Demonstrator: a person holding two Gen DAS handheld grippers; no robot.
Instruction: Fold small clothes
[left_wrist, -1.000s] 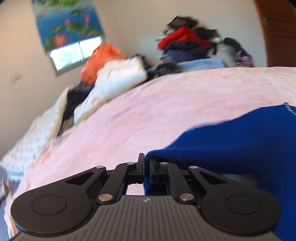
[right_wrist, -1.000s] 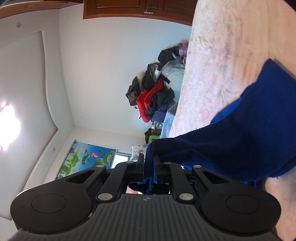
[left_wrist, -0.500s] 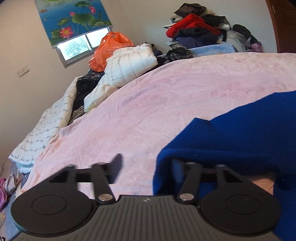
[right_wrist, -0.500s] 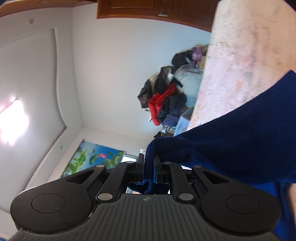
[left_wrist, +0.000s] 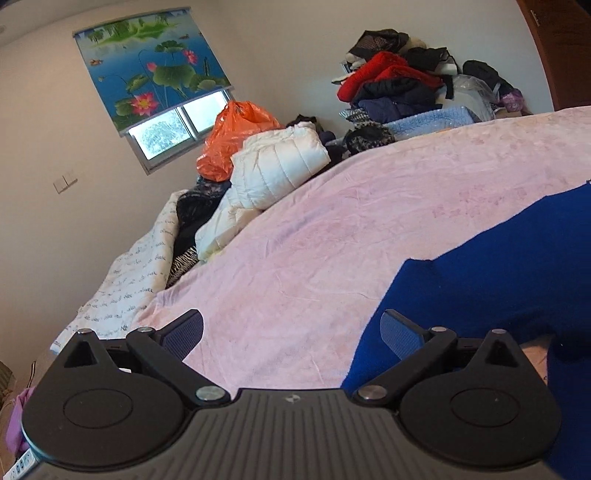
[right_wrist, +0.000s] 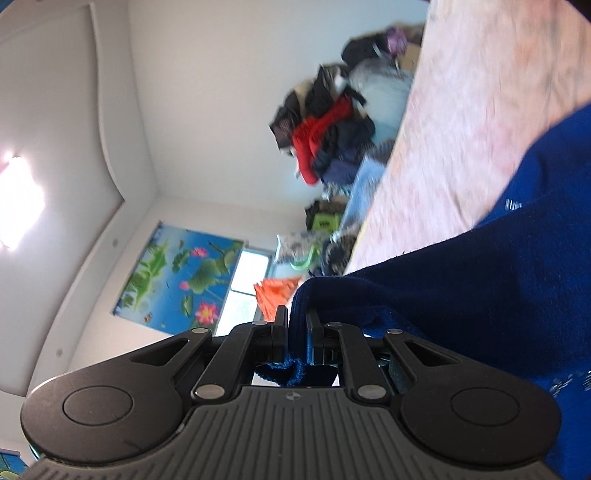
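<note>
A dark blue fleece garment (left_wrist: 509, 273) lies on the pink bed cover (left_wrist: 332, 236), at the right of the left wrist view. My left gripper (left_wrist: 291, 332) is open and empty, its right finger (left_wrist: 400, 334) beside the garment's near edge. My right gripper (right_wrist: 295, 332) is shut on a corner of the blue garment (right_wrist: 480, 295) and holds it up off the bed; this view is rolled sideways and blurred.
A white padded jacket (left_wrist: 273, 173) and an orange plastic bag (left_wrist: 232, 136) lie at the bed's far left. A pile of red and dark clothes (left_wrist: 399, 88) stands by the far wall. A patterned quilt (left_wrist: 136, 280) hangs off the left edge.
My left gripper opened and let go of the blue garment's edge, which now lies on the bed. My right gripper kept its hold and swung, so its view shifted.
</note>
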